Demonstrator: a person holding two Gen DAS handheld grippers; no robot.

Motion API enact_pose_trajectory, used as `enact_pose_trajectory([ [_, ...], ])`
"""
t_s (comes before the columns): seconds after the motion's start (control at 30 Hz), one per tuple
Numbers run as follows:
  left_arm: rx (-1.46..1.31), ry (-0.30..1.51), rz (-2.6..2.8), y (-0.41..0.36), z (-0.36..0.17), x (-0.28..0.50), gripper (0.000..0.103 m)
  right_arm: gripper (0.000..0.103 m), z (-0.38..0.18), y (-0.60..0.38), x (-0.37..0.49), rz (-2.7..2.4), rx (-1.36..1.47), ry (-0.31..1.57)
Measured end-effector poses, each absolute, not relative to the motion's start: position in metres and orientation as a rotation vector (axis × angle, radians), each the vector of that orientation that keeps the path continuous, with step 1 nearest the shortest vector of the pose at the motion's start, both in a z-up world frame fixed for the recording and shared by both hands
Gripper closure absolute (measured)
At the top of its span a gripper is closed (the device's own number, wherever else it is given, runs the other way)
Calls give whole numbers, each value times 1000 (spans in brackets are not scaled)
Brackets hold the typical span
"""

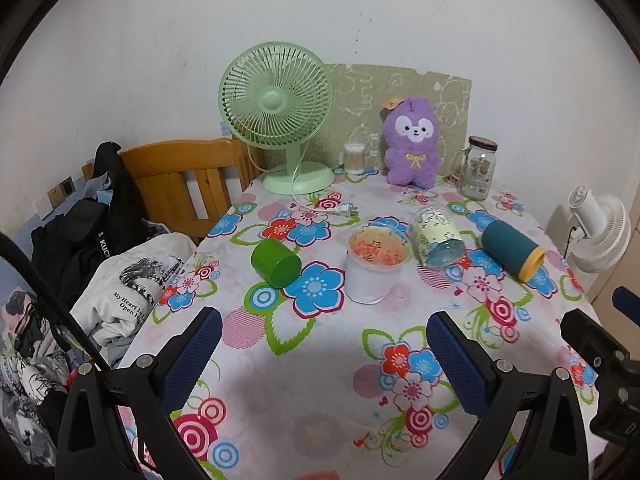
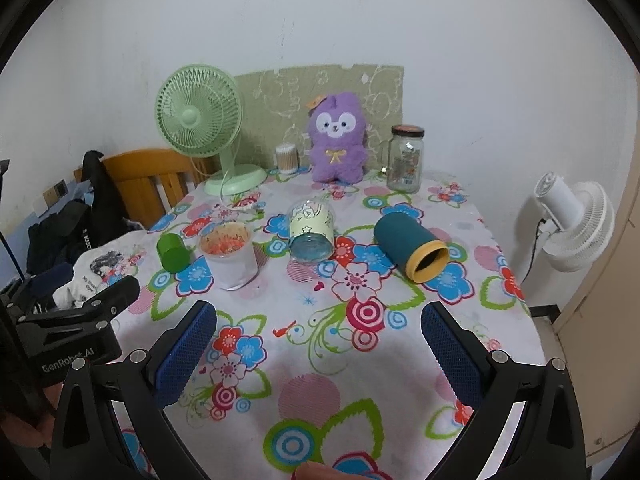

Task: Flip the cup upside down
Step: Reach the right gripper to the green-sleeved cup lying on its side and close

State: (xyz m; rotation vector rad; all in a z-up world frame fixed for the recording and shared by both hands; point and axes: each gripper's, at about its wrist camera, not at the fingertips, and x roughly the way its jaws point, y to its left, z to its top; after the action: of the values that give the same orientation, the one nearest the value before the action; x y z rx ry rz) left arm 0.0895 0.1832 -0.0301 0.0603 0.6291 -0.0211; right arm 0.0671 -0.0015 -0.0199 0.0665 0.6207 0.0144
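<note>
Both the left gripper (image 1: 324, 332) and right gripper (image 2: 319, 326) hover with jaws released, near of the upright white cup (image 1: 375, 266) on the table (image 1: 320, 380)

Left black two-finger gripper with blue textured pads (image 1: 324, 344): jaws spread wide, gripping nothing. Right black blue-padded gripper (image 2: 319, 340): likewise, level alongside.

Both wrist views look forward over the same table (image 1: 320, 360), side by side.
</note>
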Motion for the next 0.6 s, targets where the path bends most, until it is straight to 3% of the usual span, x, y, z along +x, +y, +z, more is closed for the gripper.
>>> enact_pose_trajectory([
  [0.6,29,728,42,191,-61,189,0,0,-56,-1,215,87,-20,783],
])
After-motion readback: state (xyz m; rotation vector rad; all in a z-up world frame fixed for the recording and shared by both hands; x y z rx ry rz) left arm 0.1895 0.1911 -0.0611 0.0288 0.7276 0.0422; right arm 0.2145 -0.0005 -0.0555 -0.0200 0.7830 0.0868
